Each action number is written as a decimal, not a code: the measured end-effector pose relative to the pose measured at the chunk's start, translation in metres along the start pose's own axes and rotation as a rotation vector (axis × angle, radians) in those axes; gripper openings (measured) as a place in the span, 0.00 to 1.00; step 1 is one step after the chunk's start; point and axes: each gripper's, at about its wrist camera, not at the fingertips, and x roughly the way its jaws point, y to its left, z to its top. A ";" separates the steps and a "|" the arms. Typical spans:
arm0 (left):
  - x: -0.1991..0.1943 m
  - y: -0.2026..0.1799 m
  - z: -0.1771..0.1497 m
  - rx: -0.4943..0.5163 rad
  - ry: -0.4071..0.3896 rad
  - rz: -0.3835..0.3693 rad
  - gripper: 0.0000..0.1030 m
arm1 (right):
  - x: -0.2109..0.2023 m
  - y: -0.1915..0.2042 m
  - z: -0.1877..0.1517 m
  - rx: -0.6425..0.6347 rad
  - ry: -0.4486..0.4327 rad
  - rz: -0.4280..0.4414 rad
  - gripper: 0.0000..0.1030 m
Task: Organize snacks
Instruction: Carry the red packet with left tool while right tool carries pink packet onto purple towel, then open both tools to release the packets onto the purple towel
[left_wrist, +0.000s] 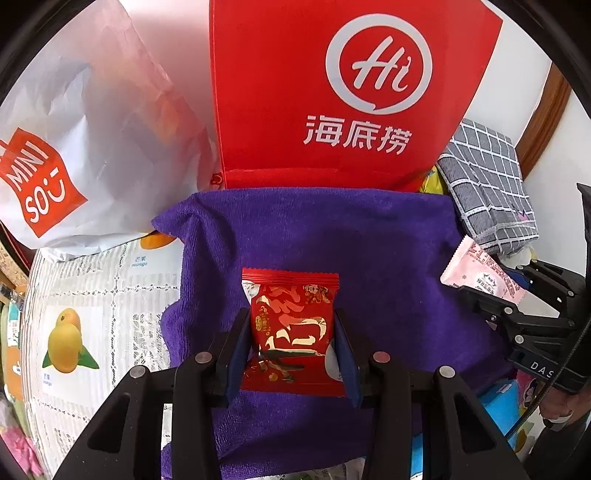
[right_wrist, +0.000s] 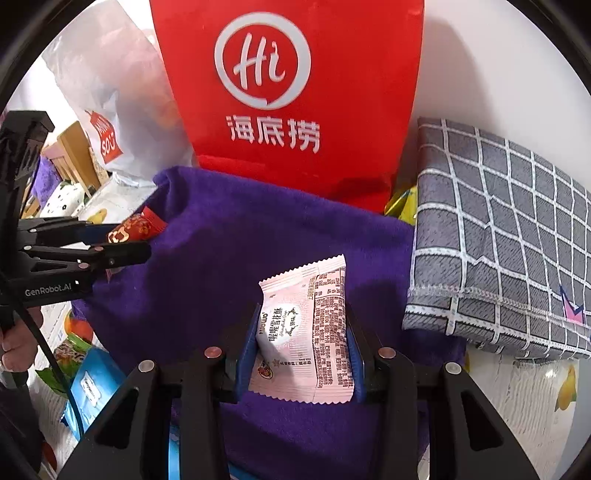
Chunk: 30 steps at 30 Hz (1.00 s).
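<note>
Clamped in the left gripper (left_wrist: 291, 343) sits a red snack packet (left_wrist: 293, 325); the right gripper (right_wrist: 303, 343) pinches a pink snack packet (right_wrist: 306, 332). Both hang over the purple towel (left_wrist: 369, 236) (set each down flat, apart, before releasing).

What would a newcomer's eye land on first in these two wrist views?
The tall red Haidilao bag standing at the back, behind the purple towel. Next, each claw grips a snack over that towel: the left claw holds a red snack packet, the right claw a pink snack packet.
</note>
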 end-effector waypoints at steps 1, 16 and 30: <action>0.001 -0.001 0.000 0.003 0.004 0.001 0.40 | 0.002 0.000 0.000 0.000 0.008 -0.007 0.40; 0.011 -0.007 0.000 0.009 0.038 0.013 0.40 | 0.013 -0.005 0.000 0.013 0.048 -0.051 0.41; 0.013 -0.004 0.003 -0.003 0.042 0.001 0.41 | 0.005 0.000 0.003 0.026 0.027 -0.065 0.56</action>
